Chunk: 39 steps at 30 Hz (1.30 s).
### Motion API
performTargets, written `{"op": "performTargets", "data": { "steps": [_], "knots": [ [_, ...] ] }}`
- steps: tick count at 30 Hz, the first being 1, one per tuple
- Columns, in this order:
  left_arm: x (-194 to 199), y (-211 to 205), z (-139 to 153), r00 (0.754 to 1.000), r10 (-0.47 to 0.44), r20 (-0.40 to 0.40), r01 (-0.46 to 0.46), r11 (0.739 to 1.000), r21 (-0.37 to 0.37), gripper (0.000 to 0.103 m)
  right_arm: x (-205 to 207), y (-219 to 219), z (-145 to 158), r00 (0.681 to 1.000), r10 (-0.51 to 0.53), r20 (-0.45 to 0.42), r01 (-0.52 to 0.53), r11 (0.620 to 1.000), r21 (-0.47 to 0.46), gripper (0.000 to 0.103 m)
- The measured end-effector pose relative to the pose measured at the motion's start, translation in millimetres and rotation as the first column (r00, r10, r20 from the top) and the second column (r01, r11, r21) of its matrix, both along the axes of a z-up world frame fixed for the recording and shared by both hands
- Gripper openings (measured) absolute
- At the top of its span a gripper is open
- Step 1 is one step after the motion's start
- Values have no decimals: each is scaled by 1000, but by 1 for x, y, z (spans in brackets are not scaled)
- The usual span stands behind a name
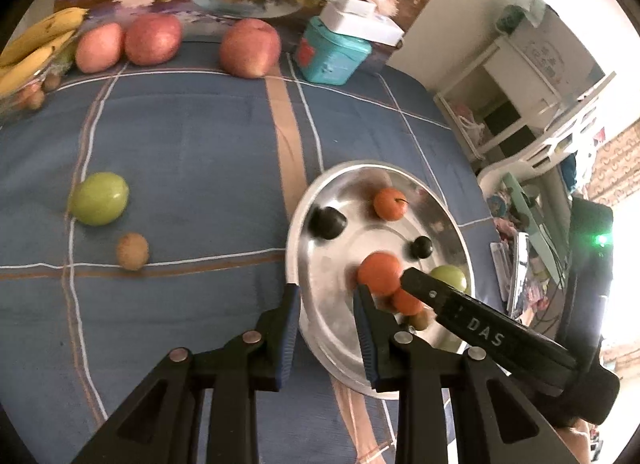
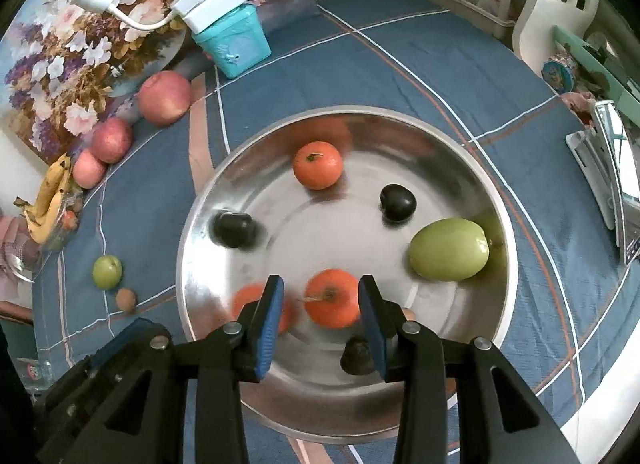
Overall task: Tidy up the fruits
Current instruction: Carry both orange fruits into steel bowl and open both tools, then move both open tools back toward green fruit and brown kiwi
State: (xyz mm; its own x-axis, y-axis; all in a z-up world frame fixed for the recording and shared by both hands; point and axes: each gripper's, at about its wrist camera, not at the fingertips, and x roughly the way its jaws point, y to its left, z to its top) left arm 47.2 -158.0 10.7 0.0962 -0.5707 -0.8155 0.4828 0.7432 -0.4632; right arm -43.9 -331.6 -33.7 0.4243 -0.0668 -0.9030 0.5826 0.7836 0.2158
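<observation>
A steel bowl (image 2: 472, 160) on the blue checked cloth holds two oranges (image 2: 318, 165), two dark plums (image 2: 397, 202) and a green fruit (image 2: 449, 249). My right gripper (image 2: 322, 304) is open over the bowl, with the nearer orange (image 2: 332, 298) between its pads, free of them. The bowl also shows in the left wrist view (image 1: 316, 200). My left gripper (image 1: 327, 296) is open and empty at the bowl's left rim. A green fruit (image 1: 99, 198) and a small brown fruit (image 1: 132, 251) lie on the cloth to the left.
Three red apples (image 1: 249, 47) line the back edge, with bananas (image 1: 36, 42) in a glass dish at the far left. A teal box (image 1: 332, 54) with a white power strip (image 1: 360, 20) on top stands at the back. Shelves and clutter stand off the right edge.
</observation>
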Motion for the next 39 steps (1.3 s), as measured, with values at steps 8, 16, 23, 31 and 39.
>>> {"op": "performTargets", "data": {
  "steps": [8,16,23,31,39],
  "knots": [
    [19,33,-8,990,132,55,-139,979,147,69,9,22,5,998,62,10,-62,996,-56,68],
    [47,96,-29,937,340,83,-348,878,328,86,31,75,-2,971,238,2,-237,967,-93,82],
    [58,149,-30,872,478,110,-485,807,337,103,44,108,-8,949,314,0,-312,942,-122,93],
    [62,171,-28,830,531,170,-553,742,379,103,47,137,-4,925,379,32,-366,910,-195,99],
    [66,172,-26,833,510,215,-552,738,387,103,55,170,-2,884,465,50,-437,859,-266,99]
  ]
}}
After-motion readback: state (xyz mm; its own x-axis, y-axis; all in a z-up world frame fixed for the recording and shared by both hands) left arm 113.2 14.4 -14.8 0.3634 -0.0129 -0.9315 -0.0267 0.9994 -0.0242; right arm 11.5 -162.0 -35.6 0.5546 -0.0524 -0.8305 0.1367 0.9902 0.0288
